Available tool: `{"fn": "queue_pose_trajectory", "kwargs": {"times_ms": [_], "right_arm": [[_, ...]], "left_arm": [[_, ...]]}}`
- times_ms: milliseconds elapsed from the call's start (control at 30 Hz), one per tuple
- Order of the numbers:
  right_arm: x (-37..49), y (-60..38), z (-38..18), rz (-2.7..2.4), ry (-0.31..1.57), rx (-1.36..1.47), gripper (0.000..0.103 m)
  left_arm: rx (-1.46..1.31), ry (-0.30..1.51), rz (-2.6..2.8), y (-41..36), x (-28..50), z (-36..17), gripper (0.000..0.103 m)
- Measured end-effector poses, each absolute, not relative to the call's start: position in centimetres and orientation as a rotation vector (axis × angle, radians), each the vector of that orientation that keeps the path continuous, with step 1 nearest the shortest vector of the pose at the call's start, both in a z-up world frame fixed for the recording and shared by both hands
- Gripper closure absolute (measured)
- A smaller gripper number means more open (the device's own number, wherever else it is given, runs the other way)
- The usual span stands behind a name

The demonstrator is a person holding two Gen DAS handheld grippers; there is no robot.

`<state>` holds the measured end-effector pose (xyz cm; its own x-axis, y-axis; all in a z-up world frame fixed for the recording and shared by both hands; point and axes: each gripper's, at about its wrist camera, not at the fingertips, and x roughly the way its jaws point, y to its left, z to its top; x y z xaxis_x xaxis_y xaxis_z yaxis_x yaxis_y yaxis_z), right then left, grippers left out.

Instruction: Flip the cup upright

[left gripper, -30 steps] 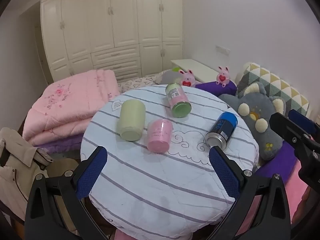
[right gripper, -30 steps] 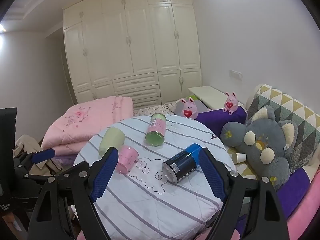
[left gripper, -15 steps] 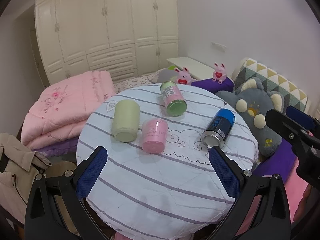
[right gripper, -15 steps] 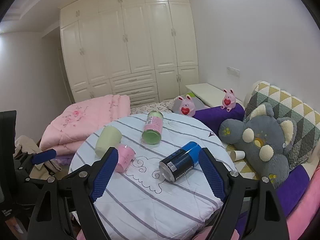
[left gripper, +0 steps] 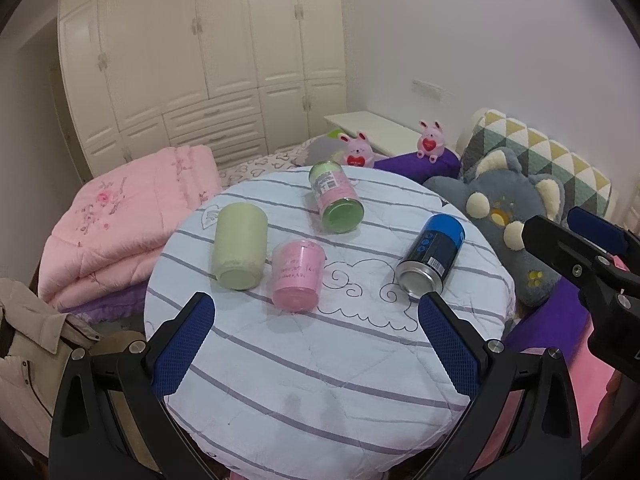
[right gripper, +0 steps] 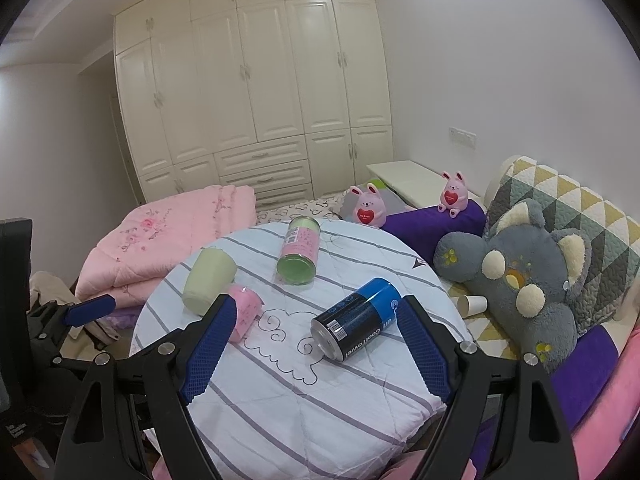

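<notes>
A round table [left gripper: 320,360] with a striped white cloth holds several lying containers. A pale green cup [left gripper: 239,246] lies on its side at the left; it also shows in the right wrist view [right gripper: 208,280]. A pink cup [left gripper: 298,274] lies beside it, partly hidden behind a finger in the right wrist view [right gripper: 244,312]. My left gripper [left gripper: 316,340] is open and empty over the table's near half. My right gripper [right gripper: 312,344] is open and empty, short of a blue can [right gripper: 356,320].
A pink-and-green tin [left gripper: 336,196] lies at the table's far side and the blue can [left gripper: 432,256] at the right. A folded pink quilt [left gripper: 120,220] lies left, a grey plush toy [left gripper: 512,216] and pillows right. White wardrobes [right gripper: 256,92] stand behind.
Both views have drawn back slightly and tilted; the table and containers sit a little farther and lower in frame. Nothing on the table has moved. Both grippers stay open.
</notes>
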<state>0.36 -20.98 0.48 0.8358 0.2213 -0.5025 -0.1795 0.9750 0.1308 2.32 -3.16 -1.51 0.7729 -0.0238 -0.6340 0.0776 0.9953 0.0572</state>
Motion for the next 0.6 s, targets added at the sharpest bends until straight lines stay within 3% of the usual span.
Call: {"fn": "queue_pose_trajectory", "kwargs": {"times_ms": [600], "right_arm": [[0.82,-21.22,0.32,0.212,0.547,0.085,0.019]], "left_arm": [[0.081,0.69,-0.065,-3.6,2.73,-1.86,0.0]]}}
